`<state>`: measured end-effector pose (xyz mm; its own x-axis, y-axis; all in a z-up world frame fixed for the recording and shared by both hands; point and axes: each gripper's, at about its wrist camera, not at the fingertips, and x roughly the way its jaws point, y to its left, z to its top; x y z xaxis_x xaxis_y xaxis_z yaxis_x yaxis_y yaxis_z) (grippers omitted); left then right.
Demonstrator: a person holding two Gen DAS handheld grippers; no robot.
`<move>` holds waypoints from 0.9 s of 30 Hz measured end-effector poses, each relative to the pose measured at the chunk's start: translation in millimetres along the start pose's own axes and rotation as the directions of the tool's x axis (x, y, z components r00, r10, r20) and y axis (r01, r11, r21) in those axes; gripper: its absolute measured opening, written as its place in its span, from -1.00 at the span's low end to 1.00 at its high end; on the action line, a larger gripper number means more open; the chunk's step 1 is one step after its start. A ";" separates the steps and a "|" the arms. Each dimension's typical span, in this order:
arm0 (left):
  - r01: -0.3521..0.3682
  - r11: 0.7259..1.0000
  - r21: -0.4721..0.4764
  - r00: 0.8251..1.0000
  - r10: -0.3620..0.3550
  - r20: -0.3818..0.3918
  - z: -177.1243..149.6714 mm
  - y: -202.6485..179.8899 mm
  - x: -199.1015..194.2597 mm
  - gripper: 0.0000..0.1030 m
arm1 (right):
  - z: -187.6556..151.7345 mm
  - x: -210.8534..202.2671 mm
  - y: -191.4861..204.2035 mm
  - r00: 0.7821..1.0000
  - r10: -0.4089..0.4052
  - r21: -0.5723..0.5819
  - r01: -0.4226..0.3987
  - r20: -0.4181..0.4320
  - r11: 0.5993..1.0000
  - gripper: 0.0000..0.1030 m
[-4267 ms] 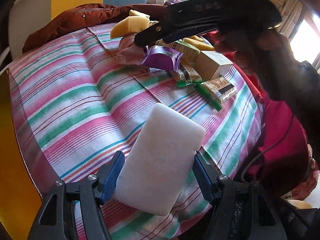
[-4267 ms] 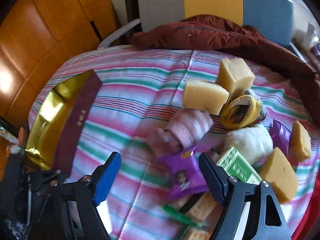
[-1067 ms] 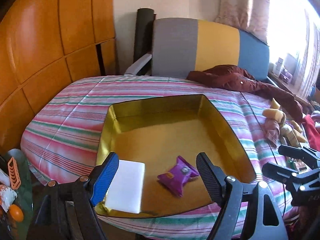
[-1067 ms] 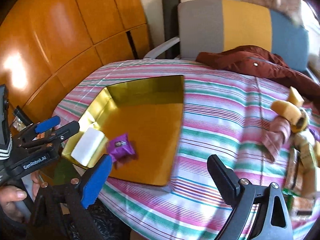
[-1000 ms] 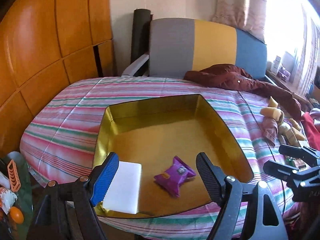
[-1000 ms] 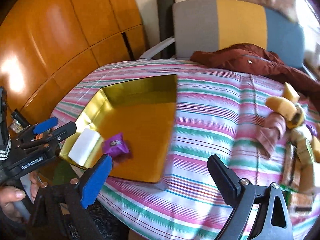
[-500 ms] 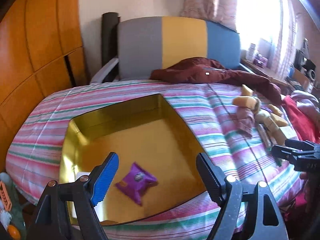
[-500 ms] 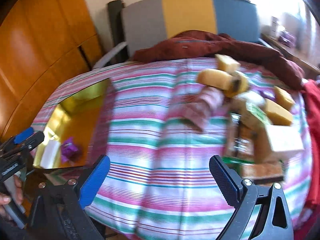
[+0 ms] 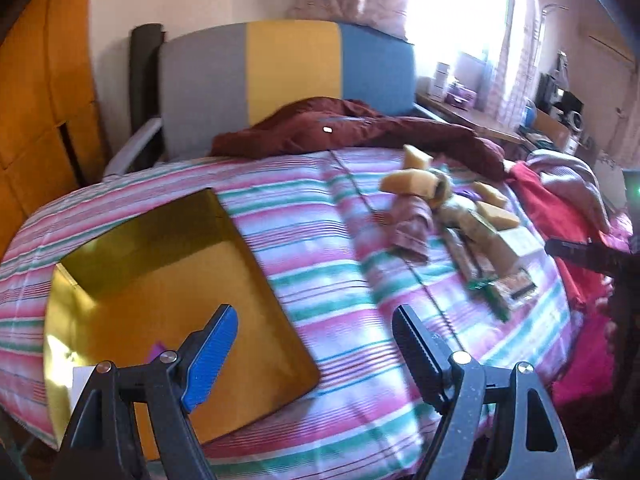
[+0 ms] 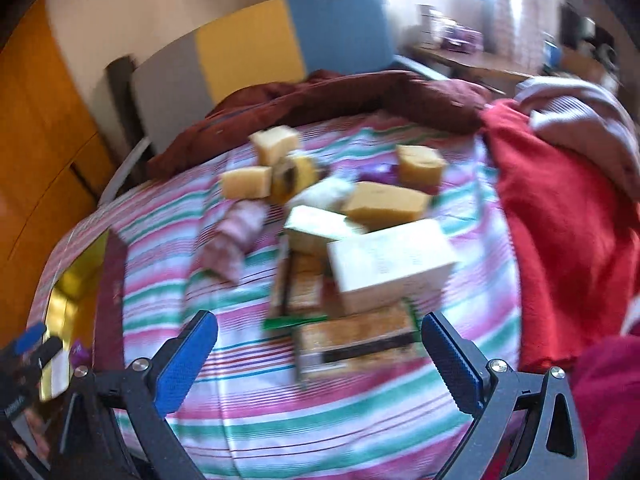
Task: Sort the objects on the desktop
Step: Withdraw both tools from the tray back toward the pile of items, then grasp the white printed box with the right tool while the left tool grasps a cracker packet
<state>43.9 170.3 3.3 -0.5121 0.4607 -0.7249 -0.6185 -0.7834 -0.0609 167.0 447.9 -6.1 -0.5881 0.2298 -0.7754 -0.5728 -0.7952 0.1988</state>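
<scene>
While jaws gape, the right hand-held gripper (image 10: pixel 318 354) hovers over snack packets (image 10: pixel 356 346).

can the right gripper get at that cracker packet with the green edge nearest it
Probably yes. The right gripper is open and empty, and the clear cracker packet with the green edge lies right before it on the striped cloth, with nothing in between. The cream cardboard box crowds its far side.

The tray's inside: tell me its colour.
Shiny gold, on floor and walls of the tray; it shows best in the left wrist view.
</scene>
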 end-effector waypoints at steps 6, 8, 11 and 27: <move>0.090 0.996 0.025 0.994 -0.088 -0.058 1.3 -20.6 17.2 0.56 | 5.8 -8.2 -36.9 0.998 -0.056 0.101 0.053 0.019 0.993 0.99; 0.103 0.995 0.017 0.991 -0.101 -0.088 -0.1 -25.8 25.1 0.56 | 7.2 -8.0 -45.4 0.998 -0.056 0.127 0.053 0.019 0.991 0.99; 0.123 0.992 0.030 0.986 -0.119 -0.114 -2.5 -34.3 32.6 0.55 | 9.6 -5.0 -53.5 0.998 -0.068 0.145 0.066 0.010 0.987 0.99; 0.276 0.940 0.200 0.954 -0.243 -0.177 -17.9 -82.0 41.1 0.57 | 48.7 28.7 -59.2 0.999 0.022 -0.055 -0.024 -0.031 0.998 0.99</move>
<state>84.3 246.0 -33.8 -0.2328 0.5558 -0.7980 -0.8424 -0.5253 -0.1201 156.2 528.9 -11.0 -0.5824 0.1945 -0.7893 -0.5265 -0.8300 0.1840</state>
